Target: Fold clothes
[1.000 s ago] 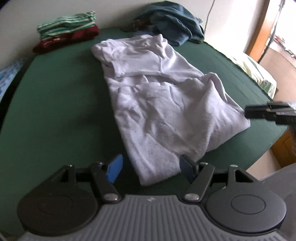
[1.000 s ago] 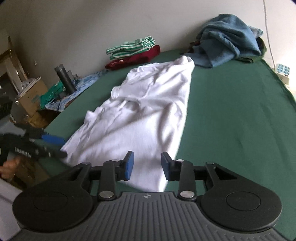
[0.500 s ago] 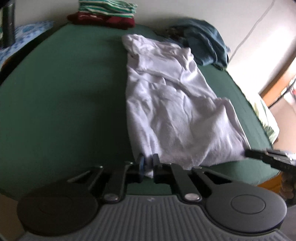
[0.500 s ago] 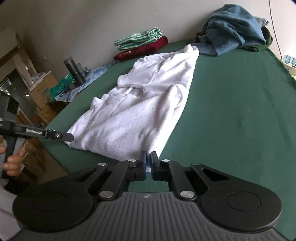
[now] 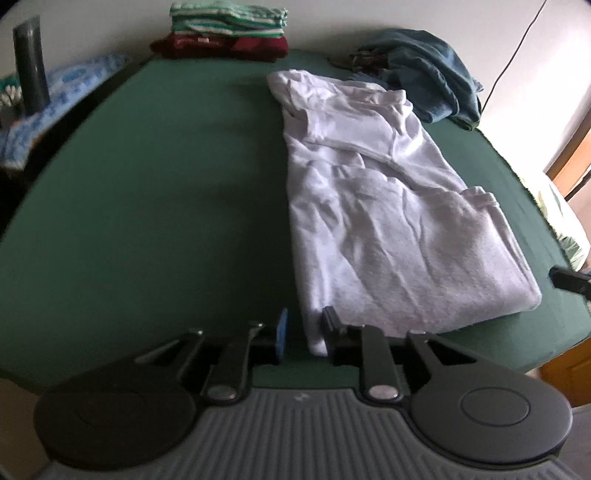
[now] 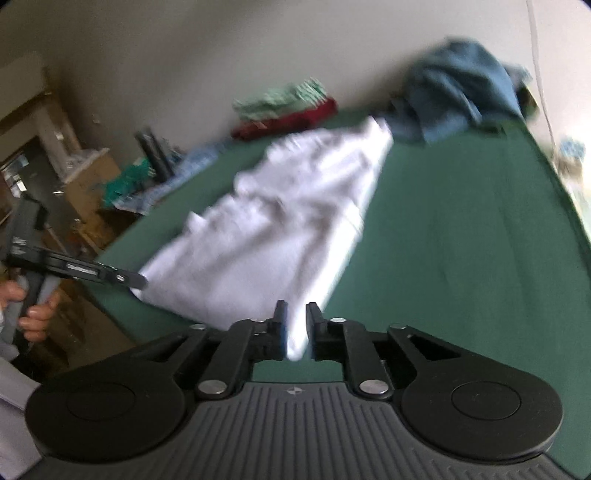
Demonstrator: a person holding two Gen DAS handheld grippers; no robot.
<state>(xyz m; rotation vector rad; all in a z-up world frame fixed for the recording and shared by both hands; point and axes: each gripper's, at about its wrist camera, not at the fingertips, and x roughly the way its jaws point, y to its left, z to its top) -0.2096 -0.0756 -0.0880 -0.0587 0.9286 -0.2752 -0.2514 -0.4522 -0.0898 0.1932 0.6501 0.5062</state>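
Note:
A white shirt, folded lengthwise, lies flat on the green table cover and stretches away from me. My left gripper is at the shirt's near left corner. Its jaws are opening; the corner sits between them with a gap beside the blue pad. My right gripper is at the near right corner of the shirt. Its jaws are opening too, with white cloth between the fingers, and this view is blurred. Each gripper shows in the other's view: the left gripper and the right gripper.
A folded stack of striped green and dark red clothes sits at the far edge. A heap of blue clothes lies far right. A dark cylinder stands off the table's left side. A hand holds the left gripper's handle.
Both grippers went from open to shut on the shirt's near corners, and their fingers have now parted a little. The right wrist view has shifted and blurred.

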